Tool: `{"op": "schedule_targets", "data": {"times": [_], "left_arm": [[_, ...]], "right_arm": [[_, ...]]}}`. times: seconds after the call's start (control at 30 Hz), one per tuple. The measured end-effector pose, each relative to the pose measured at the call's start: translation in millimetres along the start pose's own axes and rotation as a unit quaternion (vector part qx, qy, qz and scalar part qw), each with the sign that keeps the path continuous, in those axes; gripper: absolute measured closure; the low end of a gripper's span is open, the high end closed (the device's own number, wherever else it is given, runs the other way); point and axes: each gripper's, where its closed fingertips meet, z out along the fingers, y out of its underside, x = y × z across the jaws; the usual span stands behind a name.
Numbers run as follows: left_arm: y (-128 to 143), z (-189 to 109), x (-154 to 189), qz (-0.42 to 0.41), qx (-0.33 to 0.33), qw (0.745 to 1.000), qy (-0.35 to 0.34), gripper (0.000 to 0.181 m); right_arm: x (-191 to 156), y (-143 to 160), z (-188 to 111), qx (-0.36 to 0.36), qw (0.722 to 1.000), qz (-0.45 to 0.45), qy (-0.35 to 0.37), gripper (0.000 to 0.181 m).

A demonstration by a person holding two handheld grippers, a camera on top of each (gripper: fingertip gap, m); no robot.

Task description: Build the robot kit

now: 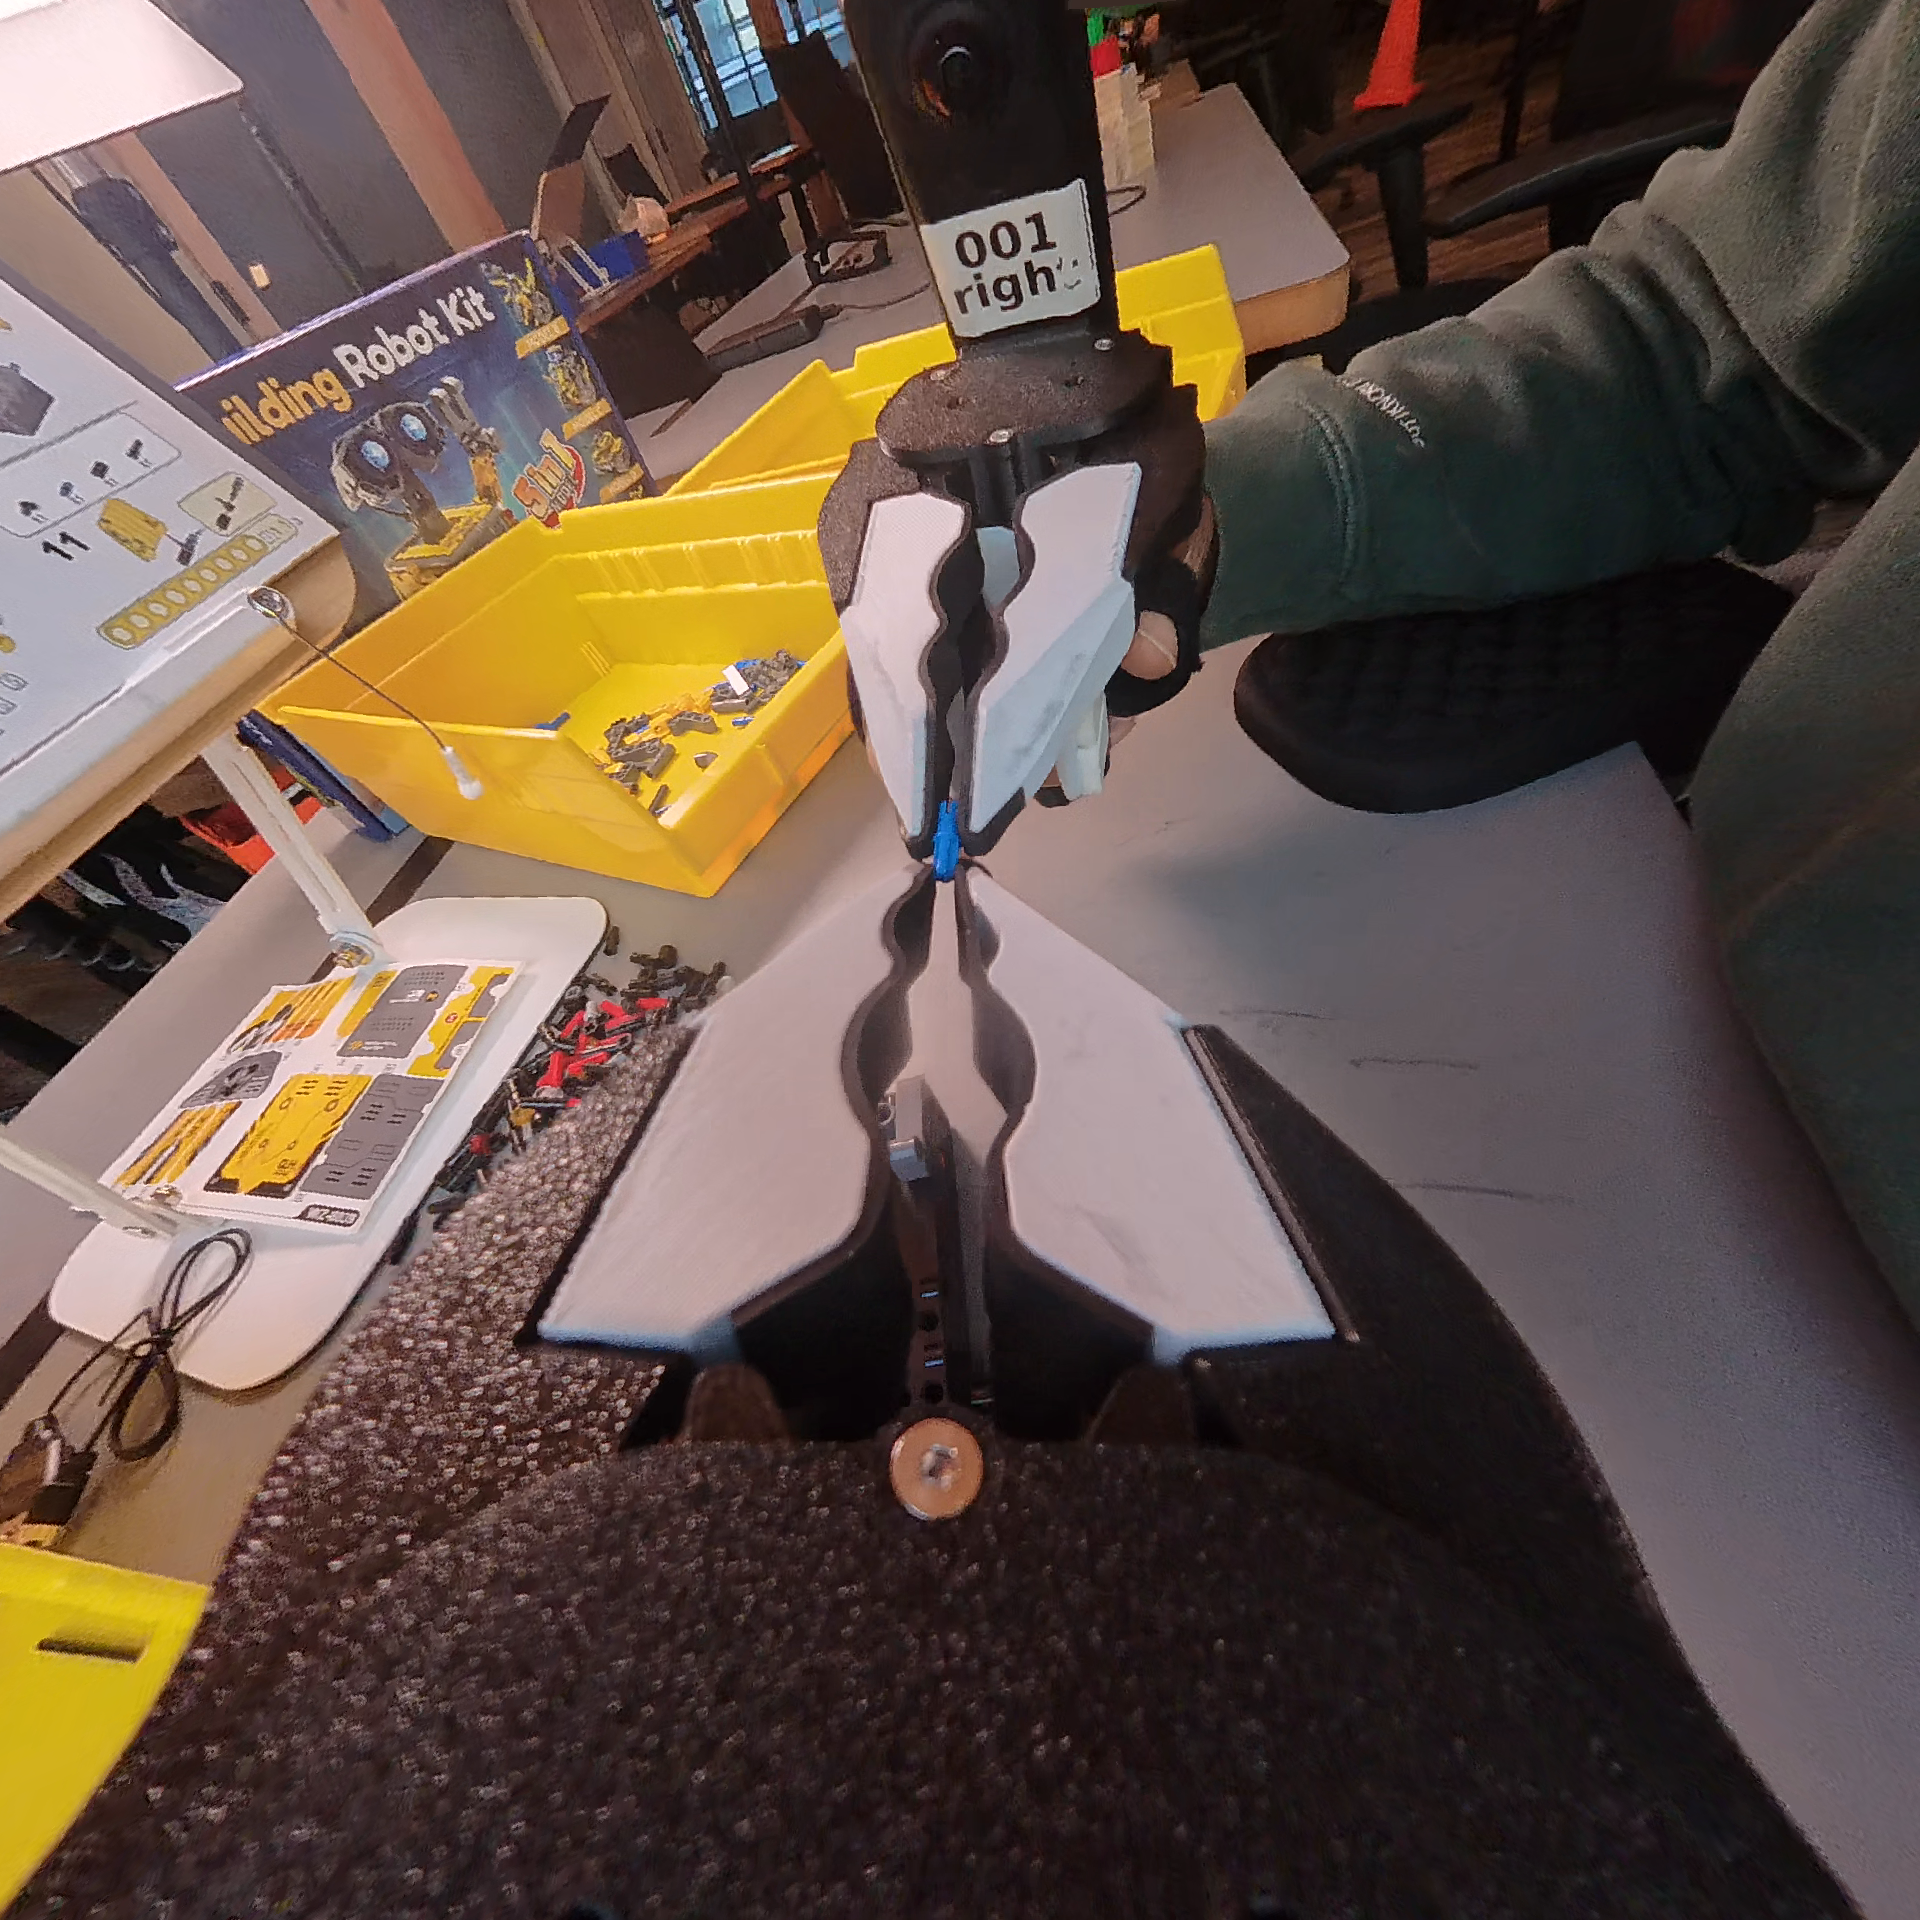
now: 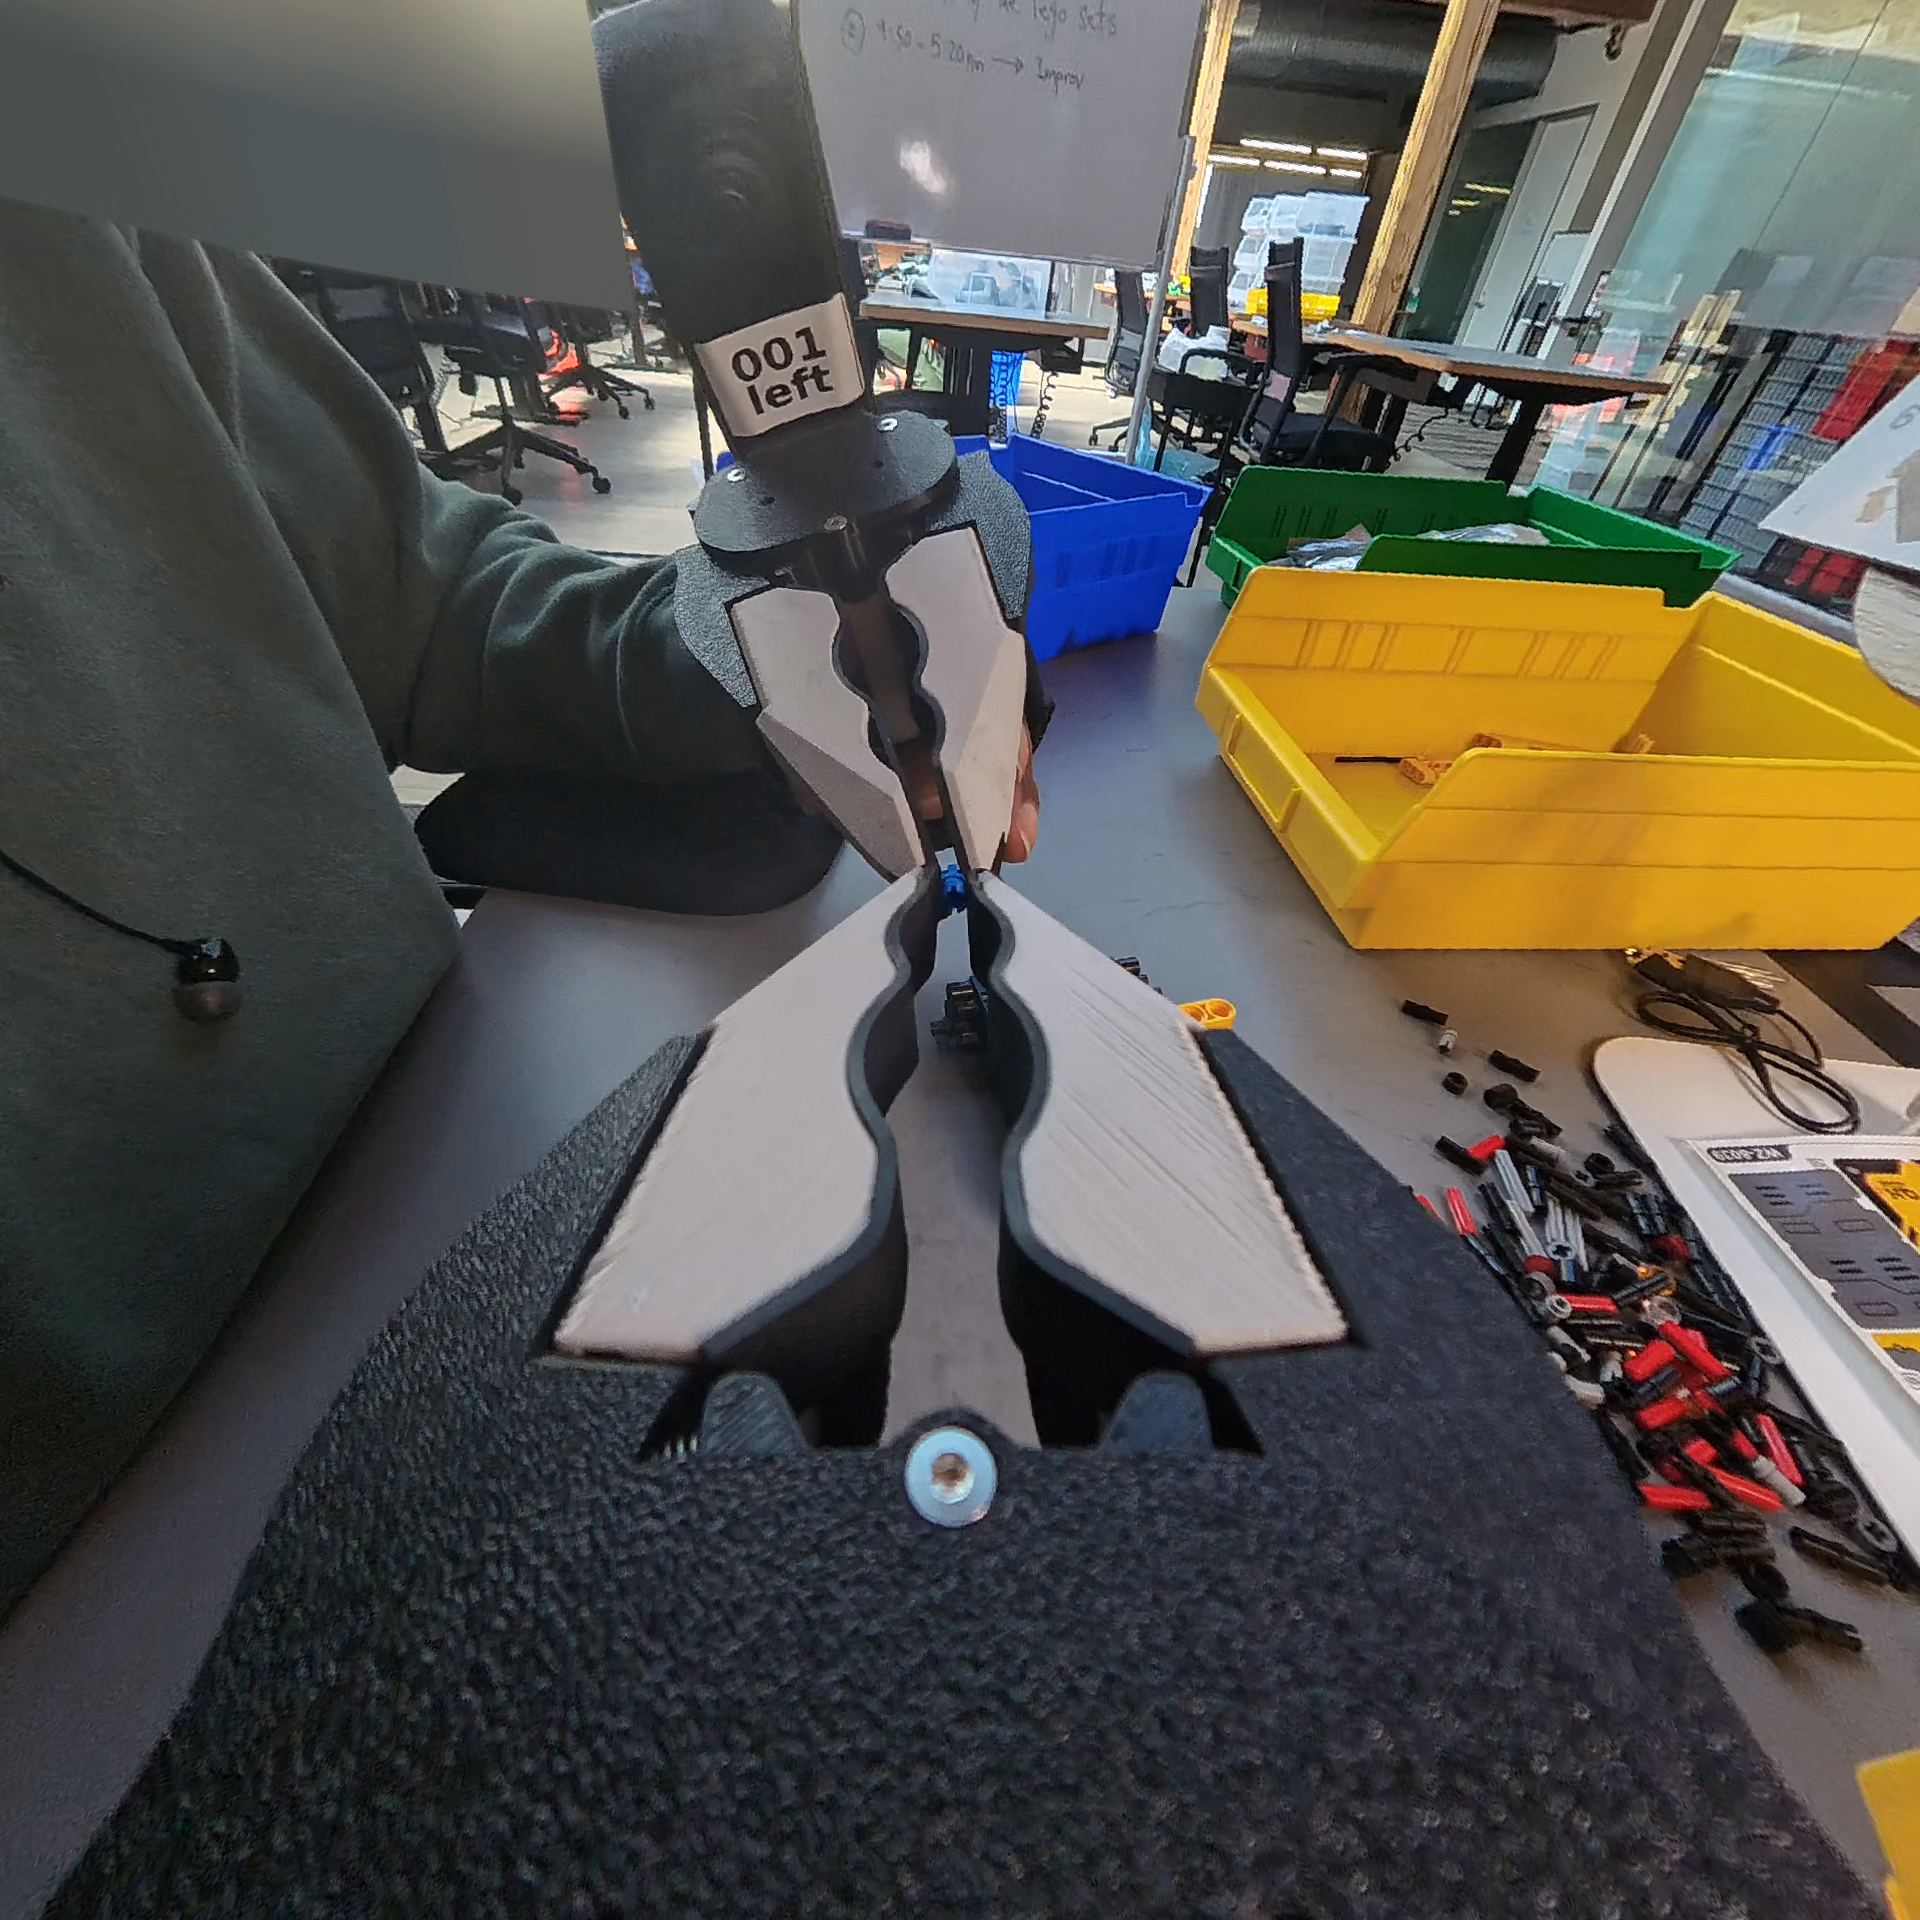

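a: what are your claws doing?

b: my left claw [image 1: 940, 883] and my right claw [image 2: 951, 883] meet tip to tip above the grey desk [image 1: 1351, 987]. between them sits a small blue pin [image 1: 945, 844]. my right claw is pinched closed on it, with the tips pressing it from both sides. my left claw is nearly closed too, its tips right at the other end of the blue pin, but i cannot tell whether it really grips.

a: anything else inside a claw?

b: a dark beam with a grey piece [image 1: 912, 1132] lies in the throat of my left claw, between its fingers.

a: and around the blue pin?

b: behind it, in my left claw's view, stands a yellow bin [image 1: 582, 665] with loose grey and yellow parts inside. left of the blue pin and lower lies a pile of red and black pins [image 1: 582, 1039] on the desk, beside a sticker sheet [image 1: 312, 1091] on a white stand base. in my right claw's view another yellow bin [image 2: 1558, 831] stands right of the blue pin, with a blue bin [image 2: 1091, 540] and a green bin [image 2: 1455, 530] farther back.
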Motion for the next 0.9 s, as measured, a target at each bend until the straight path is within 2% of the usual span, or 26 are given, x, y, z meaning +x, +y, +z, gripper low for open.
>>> {"op": "schedule_targets", "data": {"times": [0.1, 0.17, 0.23, 0.33, 0.5, 0.63, 0.73, 0.9], "left_arm": [[3, 0, -4, -0.036, 0.003, 0.999, 0.008, 0.177], [17, -2, -15, -0.064, -0.02, 0.998, -0.004, 0.151], [44, -4, -28, -0.099, -0.073, 0.992, -0.018, 0.125], [81, -4, -35, -0.139, -0.152, 0.978, -0.017, 0.106], [109, 12, -28, -0.139, -0.254, 0.957, 0.017, 0.102], [125, 23, -25, -0.144, -0.311, 0.939, 0.031, 0.118], [124, 24, -26, -0.183, -0.317, 0.93, 0.035, 0.118], [115, 21, -30, -0.305, -0.298, 0.904, 0.047, 0.119]], "right_arm": [[4, 1, 0, -0.006, 1.0, -0.01, 0.014, 0.177], [12, 5, -4, -0.02, 0.999, -0.015, 0.034, 0.177], [21, 15, -9, -0.056, 0.996, -0.042, 0.063, 0.177], [22, 35, -12, -0.115, 0.985, -0.094, 0.088, 0.177], [14, 66, -9, -0.183, 0.966, -0.15, 0.103, 0.177], [15, 75, -9, -0.196, 0.959, -0.167, 0.116, 0.177], [18, 78, -9, -0.208, 0.948, -0.199, 0.133, 0.177], [27, 74, -8, -0.215, 0.925, -0.258, 0.177, 0.177]]}}
